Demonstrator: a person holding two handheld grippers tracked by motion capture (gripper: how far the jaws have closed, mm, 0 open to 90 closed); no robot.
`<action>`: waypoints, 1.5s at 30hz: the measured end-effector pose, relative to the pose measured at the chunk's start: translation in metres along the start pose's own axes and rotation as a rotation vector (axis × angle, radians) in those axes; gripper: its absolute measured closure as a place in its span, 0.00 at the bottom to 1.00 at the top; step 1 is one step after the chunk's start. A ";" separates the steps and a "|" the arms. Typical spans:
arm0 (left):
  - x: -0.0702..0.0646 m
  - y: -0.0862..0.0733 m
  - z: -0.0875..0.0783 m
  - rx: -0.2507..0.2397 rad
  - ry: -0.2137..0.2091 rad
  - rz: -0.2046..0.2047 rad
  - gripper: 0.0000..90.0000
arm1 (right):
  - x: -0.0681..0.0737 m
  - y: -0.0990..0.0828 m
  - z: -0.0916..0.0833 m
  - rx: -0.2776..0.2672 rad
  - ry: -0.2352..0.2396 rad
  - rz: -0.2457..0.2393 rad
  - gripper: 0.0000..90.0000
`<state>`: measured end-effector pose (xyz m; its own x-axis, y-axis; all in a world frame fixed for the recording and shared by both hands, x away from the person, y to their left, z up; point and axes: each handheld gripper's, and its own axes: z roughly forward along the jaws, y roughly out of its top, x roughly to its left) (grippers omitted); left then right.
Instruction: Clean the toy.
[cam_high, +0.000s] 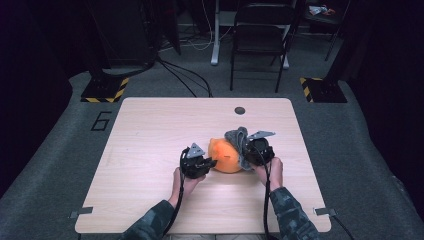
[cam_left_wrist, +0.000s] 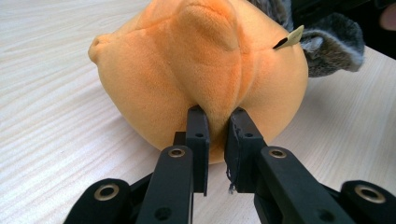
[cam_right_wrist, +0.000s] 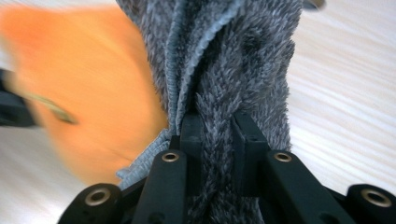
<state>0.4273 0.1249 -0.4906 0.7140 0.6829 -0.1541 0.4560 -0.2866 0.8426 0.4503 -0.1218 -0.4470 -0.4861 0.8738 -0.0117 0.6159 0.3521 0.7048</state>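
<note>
I have the orange plush toy (cam_high: 226, 156) right of the tabletop (cam_high: 150, 150) centre; my left gripper (cam_left_wrist: 218, 122) fingers pinch its fabric, my right gripper (cam_right_wrist: 219, 128) fingers clamp its grey furry part (cam_right_wrist: 233, 60). A dark round grommet (cam_high: 240, 110) sits near the far edge.

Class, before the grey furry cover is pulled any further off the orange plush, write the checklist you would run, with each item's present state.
1. Left gripper pinches the orange plush: ok.
2. Right gripper clamps the grey furry cover: ok.
3. Plush rests on the table: ok.
4. Cover fully off the plush: not ok, it touches the plush's side.
5. Paper tag free of the cover: cannot tell.
</note>
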 end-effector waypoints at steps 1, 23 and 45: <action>0.000 0.000 0.000 0.001 -0.005 -0.011 0.89 | -0.004 -0.002 0.002 0.010 -0.007 0.006 0.85; 0.008 -0.001 -0.002 0.001 0.008 -0.021 0.88 | -0.024 0.011 -0.032 -0.078 0.032 0.053 0.85; -0.005 -0.007 0.004 -0.008 0.039 0.090 0.69 | 0.011 0.009 -0.002 -0.024 0.086 -0.016 0.85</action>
<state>0.4230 0.1209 -0.4975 0.7305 0.6805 -0.0577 0.3868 -0.3427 0.8561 0.4490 -0.1094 -0.4395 -0.5476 0.8359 0.0368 0.5934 0.3569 0.7215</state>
